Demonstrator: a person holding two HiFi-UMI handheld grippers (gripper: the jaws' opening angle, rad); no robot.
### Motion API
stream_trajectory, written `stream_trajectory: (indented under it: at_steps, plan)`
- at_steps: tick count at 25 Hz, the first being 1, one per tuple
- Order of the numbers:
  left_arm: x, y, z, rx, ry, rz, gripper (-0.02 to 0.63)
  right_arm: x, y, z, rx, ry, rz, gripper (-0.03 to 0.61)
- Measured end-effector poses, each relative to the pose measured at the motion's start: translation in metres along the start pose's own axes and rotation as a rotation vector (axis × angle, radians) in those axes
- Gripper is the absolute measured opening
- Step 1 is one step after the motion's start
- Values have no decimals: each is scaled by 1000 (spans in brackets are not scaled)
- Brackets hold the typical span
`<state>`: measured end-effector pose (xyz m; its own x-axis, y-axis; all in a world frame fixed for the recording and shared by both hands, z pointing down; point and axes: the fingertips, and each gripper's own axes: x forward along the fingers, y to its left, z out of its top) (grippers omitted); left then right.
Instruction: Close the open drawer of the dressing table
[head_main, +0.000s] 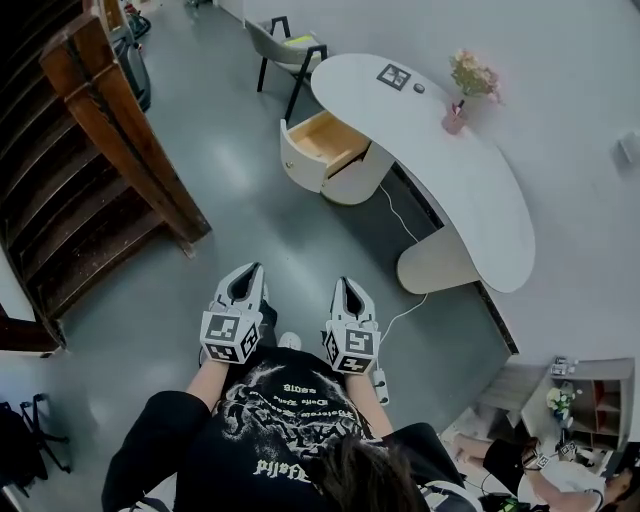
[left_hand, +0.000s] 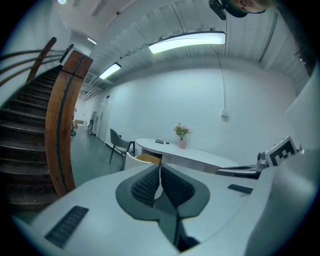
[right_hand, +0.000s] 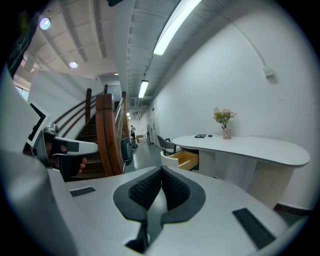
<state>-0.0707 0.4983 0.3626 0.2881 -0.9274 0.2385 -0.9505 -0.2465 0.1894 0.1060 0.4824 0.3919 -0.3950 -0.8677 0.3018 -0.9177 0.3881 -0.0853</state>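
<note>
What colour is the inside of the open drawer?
Light tan wood inside the drawer, cream front; best in the head view.

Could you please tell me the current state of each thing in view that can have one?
drawer: pulled open
left hand-held gripper: shut, empty
right hand-held gripper: shut, empty
ceiling light: on
flower vase: upright on the dressing table
</note>
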Motion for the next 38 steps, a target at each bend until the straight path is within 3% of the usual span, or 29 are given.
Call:
stream_trajectory:
  at_steps: [14,21,28,38]
  plan:
    - [71,31,3,18,64,-70,28,61,-21,-5,45,91,-33,26]
    - [142,65,18,13,92,-128,28,130,-18,18,14,121,22,26]
    - [204,98,46,92,100,-209,28,202,-22,38,31,153,-14,26]
    - [248,137,44,73,148,-285,28,264,-12,55,58,164,-78,26]
